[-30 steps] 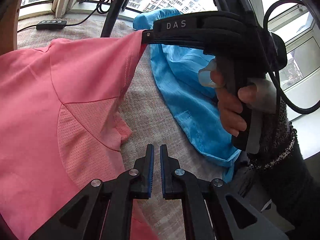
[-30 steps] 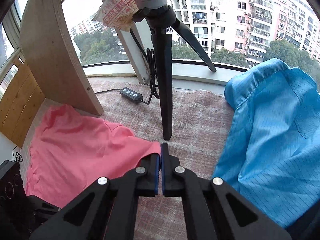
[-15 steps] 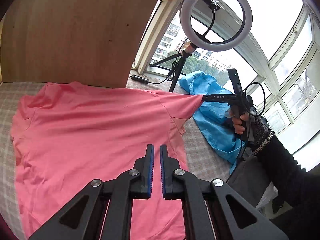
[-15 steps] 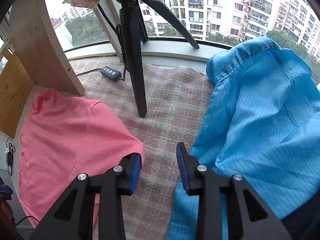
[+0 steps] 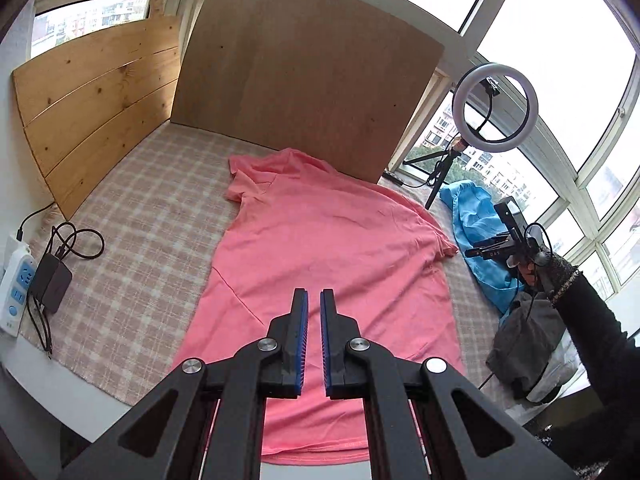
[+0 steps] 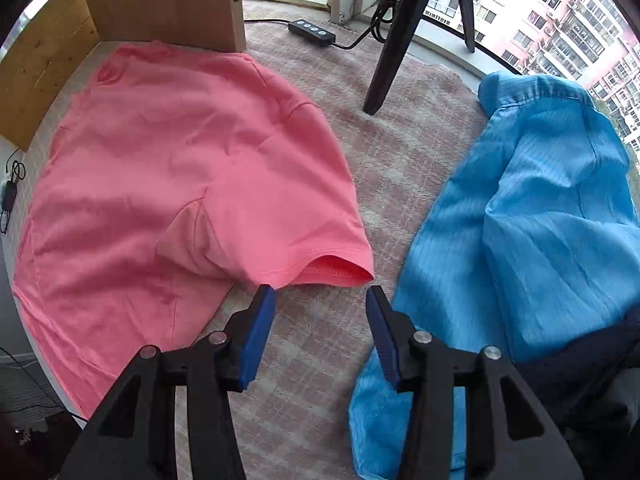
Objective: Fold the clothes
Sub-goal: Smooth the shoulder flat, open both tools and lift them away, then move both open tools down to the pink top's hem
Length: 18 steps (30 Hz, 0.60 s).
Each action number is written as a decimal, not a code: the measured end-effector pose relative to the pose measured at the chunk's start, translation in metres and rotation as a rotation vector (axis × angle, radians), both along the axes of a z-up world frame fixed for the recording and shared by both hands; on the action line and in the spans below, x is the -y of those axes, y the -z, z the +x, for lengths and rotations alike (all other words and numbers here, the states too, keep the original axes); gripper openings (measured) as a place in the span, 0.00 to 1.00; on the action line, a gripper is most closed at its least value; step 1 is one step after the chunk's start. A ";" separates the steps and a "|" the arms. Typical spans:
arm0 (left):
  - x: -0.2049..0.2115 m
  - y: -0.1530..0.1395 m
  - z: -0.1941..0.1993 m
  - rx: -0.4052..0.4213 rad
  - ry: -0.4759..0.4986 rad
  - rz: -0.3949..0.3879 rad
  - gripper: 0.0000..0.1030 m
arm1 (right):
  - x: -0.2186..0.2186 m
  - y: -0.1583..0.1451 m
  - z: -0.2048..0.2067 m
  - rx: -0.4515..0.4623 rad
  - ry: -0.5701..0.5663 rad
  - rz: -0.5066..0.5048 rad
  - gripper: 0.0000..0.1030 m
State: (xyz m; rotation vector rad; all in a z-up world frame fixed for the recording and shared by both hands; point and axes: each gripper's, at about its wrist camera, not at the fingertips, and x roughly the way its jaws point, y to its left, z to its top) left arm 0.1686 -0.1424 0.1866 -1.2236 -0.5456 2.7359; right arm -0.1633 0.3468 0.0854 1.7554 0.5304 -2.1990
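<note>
A pink T-shirt (image 5: 320, 248) lies spread flat on the checked cloth, collar toward the far board. It also shows in the right wrist view (image 6: 160, 168), its right sleeve (image 6: 320, 256) lying just ahead of my right gripper (image 6: 320, 300), which is open and empty. My left gripper (image 5: 314, 300) is shut on nothing and held high above the shirt's lower half. The right gripper also shows in the left wrist view (image 5: 474, 251), just right of the sleeve.
A blue striped garment (image 6: 520, 220) lies right of the shirt. A ring light tripod (image 6: 400, 32) and its controller (image 6: 312, 32) stand at the back. Wooden boards (image 5: 304, 80) wall the back and left. A power strip (image 5: 14, 280) and charger lie at the left edge.
My right gripper has opened and let go of the pink sleeve, which now lies on the cloth. My left gripper has risen and pulled back to a wide view of the whole shirt.
</note>
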 end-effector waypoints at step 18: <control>0.092 0.147 0.044 0.353 0.295 -0.117 0.25 | 0.015 -0.027 0.340 -0.188 0.621 -0.415 0.45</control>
